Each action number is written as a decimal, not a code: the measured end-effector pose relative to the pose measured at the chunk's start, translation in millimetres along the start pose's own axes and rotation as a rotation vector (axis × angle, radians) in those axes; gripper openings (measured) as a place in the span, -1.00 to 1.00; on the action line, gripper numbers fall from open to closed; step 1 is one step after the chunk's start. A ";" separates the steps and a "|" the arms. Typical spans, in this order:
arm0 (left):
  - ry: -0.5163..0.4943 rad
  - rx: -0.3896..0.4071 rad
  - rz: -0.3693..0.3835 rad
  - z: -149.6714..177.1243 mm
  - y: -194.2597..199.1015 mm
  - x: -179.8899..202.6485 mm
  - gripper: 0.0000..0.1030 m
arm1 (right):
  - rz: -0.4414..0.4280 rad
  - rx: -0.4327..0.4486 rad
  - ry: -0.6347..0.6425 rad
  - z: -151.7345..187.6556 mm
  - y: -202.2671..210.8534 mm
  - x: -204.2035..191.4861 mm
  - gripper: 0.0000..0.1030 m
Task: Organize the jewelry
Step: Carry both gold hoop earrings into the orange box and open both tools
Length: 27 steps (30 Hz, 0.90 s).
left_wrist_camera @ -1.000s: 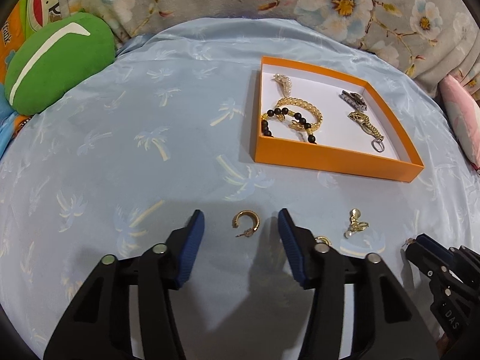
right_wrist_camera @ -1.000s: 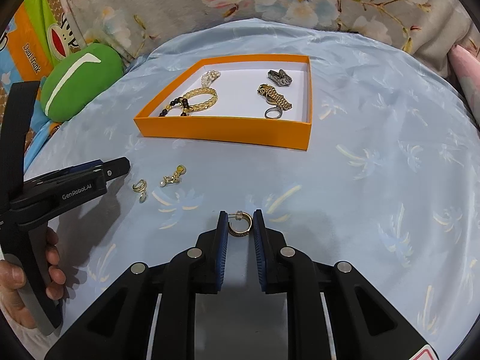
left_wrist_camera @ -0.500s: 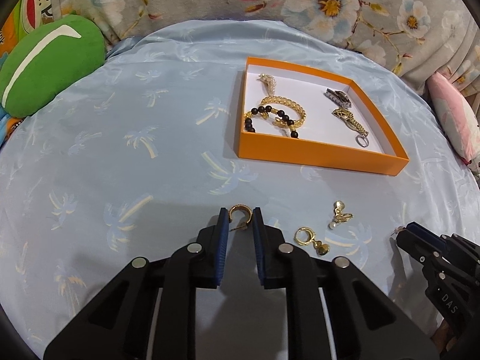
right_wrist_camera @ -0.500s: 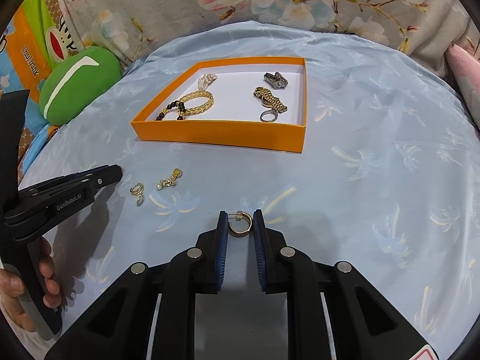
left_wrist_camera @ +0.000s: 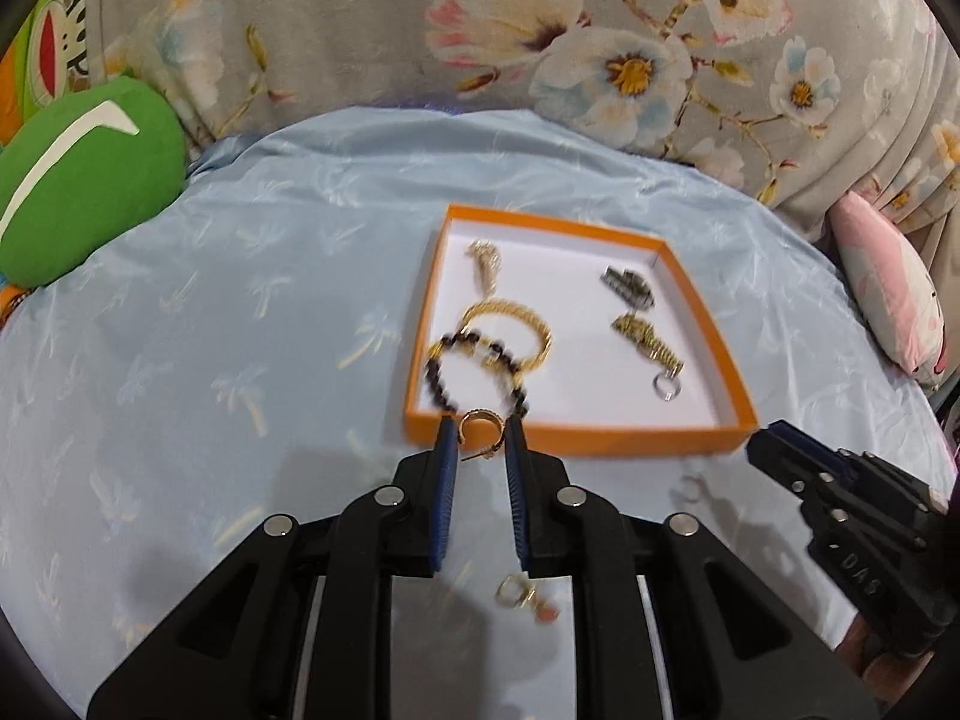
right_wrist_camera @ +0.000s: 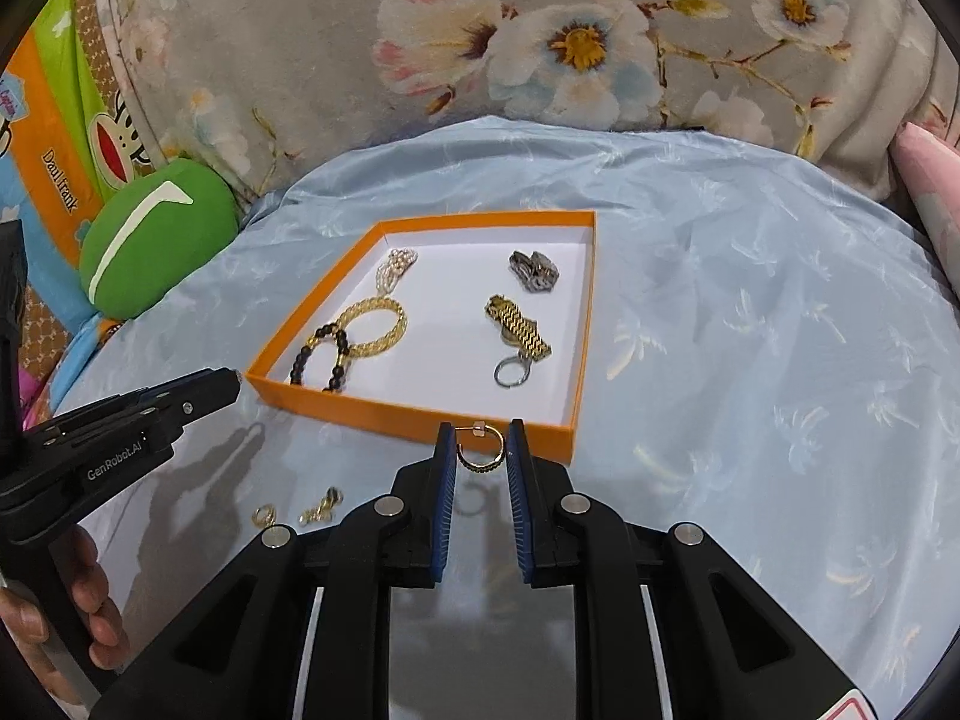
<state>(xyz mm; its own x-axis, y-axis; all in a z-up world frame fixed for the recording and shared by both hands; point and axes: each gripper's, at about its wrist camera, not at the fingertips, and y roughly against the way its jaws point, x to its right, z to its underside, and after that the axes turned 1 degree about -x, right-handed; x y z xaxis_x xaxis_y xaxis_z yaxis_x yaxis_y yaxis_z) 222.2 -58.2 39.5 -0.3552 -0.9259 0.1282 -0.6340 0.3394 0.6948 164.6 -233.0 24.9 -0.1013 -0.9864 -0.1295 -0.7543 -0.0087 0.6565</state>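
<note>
My left gripper [left_wrist_camera: 480,429] is shut on a gold hoop earring [left_wrist_camera: 480,425] and holds it above the cloth at the near wall of the orange tray [left_wrist_camera: 600,441]. My right gripper [right_wrist_camera: 480,447] is shut on a second gold hoop earring [right_wrist_camera: 480,450], just in front of the tray's near right wall [right_wrist_camera: 420,417]. The tray holds a gold chain bracelet [right_wrist_camera: 375,324], a black bead bracelet [right_wrist_camera: 318,354], a pearl piece [right_wrist_camera: 393,267], a gold watch-band piece [right_wrist_camera: 519,327] and a silver piece [right_wrist_camera: 534,270]. Two loose earrings [right_wrist_camera: 264,516] [right_wrist_camera: 321,507] lie on the cloth.
A light blue cloth with palm prints [right_wrist_camera: 750,360] covers the surface. A green plush [right_wrist_camera: 156,234] sits at the far left, floral fabric [right_wrist_camera: 540,30] behind, a pink cushion [left_wrist_camera: 888,294] at the right. One loose earring [left_wrist_camera: 522,591] lies under my left gripper.
My left gripper shut on the hoop earring, lifted it and carried it forward to the tray's near wall. My right gripper, still holding its earring, also moved closer to the tray.
</note>
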 end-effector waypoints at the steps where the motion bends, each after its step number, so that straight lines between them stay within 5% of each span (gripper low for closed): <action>1: -0.001 0.004 0.000 -6.1 -3.5 2.8 -0.70 | 0.005 0.003 0.003 -4.9 -5.1 -0.3 -0.70; 12: -0.011 -0.037 0.030 -34.8 -59.2 26.5 -0.70 | 0.012 -0.017 0.020 -26.6 -47.2 4.1 -0.70; 23: -0.004 -0.037 0.031 -36.4 -66.9 27.5 -0.68 | 0.018 -0.005 0.016 -25.8 -50.3 5.6 -0.68; 27: 0.004 -0.023 0.030 -37.4 -64.4 25.6 -0.42 | 0.016 -0.002 0.010 -26.3 -49.4 7.1 -0.67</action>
<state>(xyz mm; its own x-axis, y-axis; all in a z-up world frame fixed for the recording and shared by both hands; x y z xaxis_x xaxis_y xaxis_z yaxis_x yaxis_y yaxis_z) 279.7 -110.0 24.6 -0.3714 -0.9160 0.1518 -0.6069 0.3632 0.7069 218.1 -243.9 11.1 -0.1072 -0.9880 -0.1114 -0.7516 0.0072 0.6596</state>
